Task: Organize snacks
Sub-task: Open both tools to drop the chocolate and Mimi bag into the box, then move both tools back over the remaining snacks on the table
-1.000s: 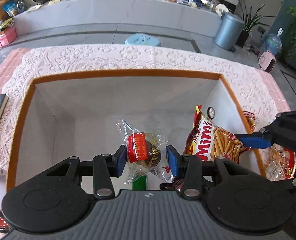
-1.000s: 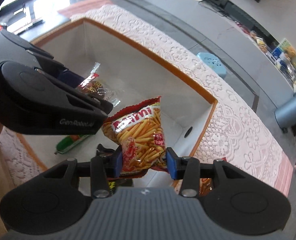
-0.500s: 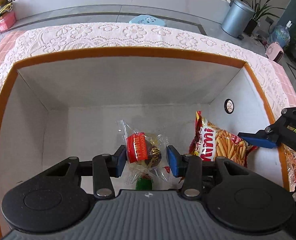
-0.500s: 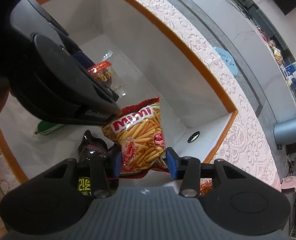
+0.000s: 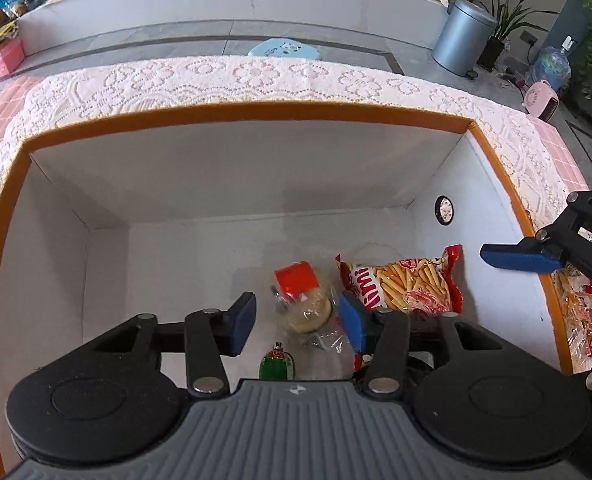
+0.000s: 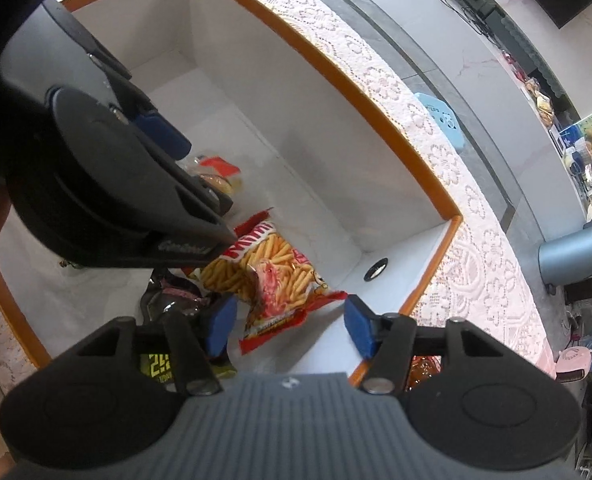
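Left wrist view: the left gripper (image 5: 297, 318) has just been opening and stands apart, gripping nothing; the wrapped cake (image 5: 301, 304) lies loose between its pads on the box (image 5: 232, 114) floor, near the right wall; the chips bag (image 5: 401, 286) lies beside it; a green packet (image 5: 276, 365) is half hidden by the gripper body. Right wrist view: the right gripper (image 6: 292, 326) has likewise just spread, the bag's lower edge between its pads untouched; a dark packet (image 6: 168, 300) is partly hidden under its left finger.
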`<move>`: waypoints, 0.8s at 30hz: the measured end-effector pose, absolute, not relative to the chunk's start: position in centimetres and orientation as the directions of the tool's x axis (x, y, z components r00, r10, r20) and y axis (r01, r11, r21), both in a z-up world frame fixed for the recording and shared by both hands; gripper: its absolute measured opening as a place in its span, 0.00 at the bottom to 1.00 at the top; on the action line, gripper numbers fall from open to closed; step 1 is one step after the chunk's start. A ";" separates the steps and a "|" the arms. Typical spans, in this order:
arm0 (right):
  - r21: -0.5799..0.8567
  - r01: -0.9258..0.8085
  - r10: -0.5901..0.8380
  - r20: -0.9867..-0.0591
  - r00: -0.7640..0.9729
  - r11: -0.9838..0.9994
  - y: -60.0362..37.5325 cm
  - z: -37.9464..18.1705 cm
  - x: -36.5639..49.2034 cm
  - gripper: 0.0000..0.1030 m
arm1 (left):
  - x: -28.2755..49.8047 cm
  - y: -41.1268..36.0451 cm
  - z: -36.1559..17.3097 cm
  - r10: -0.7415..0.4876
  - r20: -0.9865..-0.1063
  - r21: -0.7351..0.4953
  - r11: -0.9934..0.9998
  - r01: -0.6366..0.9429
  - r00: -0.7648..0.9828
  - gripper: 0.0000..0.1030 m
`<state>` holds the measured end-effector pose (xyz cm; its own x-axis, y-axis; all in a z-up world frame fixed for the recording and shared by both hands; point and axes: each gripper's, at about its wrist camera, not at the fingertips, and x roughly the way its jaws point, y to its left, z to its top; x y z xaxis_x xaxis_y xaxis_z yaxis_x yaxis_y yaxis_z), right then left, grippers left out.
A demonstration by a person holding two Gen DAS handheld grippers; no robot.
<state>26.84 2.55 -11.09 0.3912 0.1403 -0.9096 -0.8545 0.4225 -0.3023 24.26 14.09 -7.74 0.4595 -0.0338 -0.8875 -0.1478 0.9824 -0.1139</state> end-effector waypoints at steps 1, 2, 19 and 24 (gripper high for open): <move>-0.299 -0.855 0.143 -0.910 0.390 0.424 2.5 -11.2 26.7 0.56 | 24.1 14.0 -7.5 -0.030 -0.885 -0.110 0.983 -0.147 0.464 0.59; -0.296 -0.854 0.147 -0.909 0.389 0.427 2.5 -11.0 26.5 0.56 | 24.0 14.0 -7.3 -0.026 -0.883 -0.107 0.983 -0.148 0.468 0.59; -0.258 -0.750 0.285 -0.811 0.511 0.609 -2.3 -4.5 23.3 0.58 | 18.5 11.9 -1.5 -0.026 -0.764 -0.128 0.985 -0.112 0.645 0.59; -0.212 -0.678 0.316 -0.761 0.566 0.704 -5.5 -3.2 21.4 0.59 | 16.2 9.8 0.2 -0.072 -0.695 -0.151 0.987 -0.047 0.715 0.59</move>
